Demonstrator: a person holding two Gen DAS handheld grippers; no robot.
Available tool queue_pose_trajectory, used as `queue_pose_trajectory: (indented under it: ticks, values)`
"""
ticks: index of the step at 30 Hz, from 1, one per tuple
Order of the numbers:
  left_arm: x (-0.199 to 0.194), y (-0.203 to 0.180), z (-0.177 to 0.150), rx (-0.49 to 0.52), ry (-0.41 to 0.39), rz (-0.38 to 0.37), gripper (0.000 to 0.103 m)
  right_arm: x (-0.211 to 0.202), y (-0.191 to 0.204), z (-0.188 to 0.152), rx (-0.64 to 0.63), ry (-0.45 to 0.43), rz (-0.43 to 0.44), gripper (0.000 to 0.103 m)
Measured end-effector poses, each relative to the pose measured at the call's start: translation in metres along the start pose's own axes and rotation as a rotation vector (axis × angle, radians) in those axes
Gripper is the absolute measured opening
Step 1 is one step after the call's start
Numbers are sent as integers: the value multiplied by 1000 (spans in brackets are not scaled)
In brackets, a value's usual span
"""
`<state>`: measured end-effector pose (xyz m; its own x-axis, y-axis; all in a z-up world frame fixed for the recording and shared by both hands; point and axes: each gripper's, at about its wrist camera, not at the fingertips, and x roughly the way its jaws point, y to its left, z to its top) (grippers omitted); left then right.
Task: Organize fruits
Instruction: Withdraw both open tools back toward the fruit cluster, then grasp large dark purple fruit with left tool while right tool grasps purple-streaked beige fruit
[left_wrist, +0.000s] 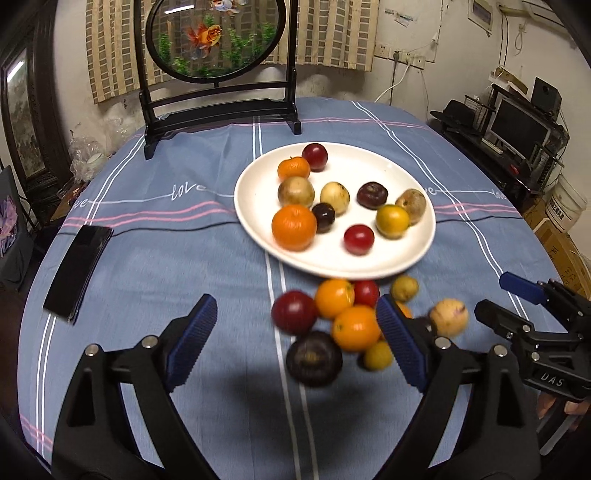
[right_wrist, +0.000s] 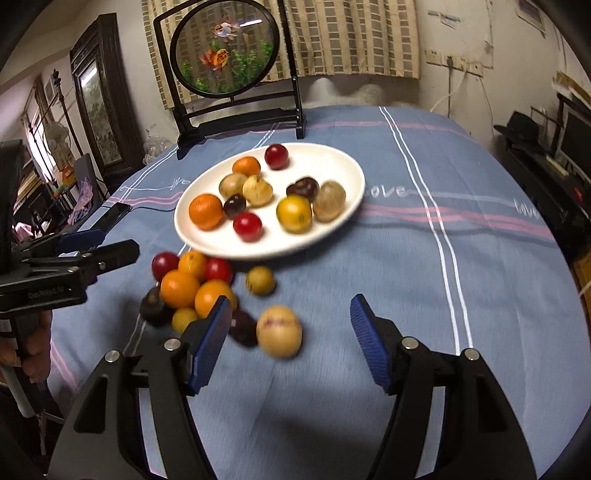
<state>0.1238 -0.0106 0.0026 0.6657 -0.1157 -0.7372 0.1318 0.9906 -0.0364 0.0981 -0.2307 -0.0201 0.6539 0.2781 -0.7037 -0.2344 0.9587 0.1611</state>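
- Several loose fruits (left_wrist: 334, 321) heaped beside white plate (left_wrist: 258, 221): round, smooth, light, prone to rolling.
- Best pinched across widest middle, gently.
- Left gripper (left_wrist: 297, 336) and right gripper (right_wrist: 290, 334) both spread apart, empty.

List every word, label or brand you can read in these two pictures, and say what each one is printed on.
"love": stitched in white on the blue tablecloth, repeated along its stripe.
"DAS": on the body of the right gripper.
"GenRobot.AI" (blurred, likely reading): on the body of the left gripper.
Papers on the wall: too small to read.
White bucket label: too blurred to read.
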Motion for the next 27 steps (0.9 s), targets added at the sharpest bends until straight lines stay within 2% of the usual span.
queue_pose_trajectory:
  ticks: [7,13,18,24,27]
  values:
    - [-1,1,-34,3,38,3,91,-2,1,-32,27,48,-5,67]
    - [12,0,-52,-2,81,-4,91,-7,-2,-45,46,52,13,67]
    - [23,-4,-58,31,90,30,91,-6,-7,-47,61,54,25,67]
    - [40,-3,-55,28,122,37,89,-1,-9,-47,68,64,43,67]
    - [47,-5,-54,36,139,33,82,0,-10,-46,68,61,50,67]
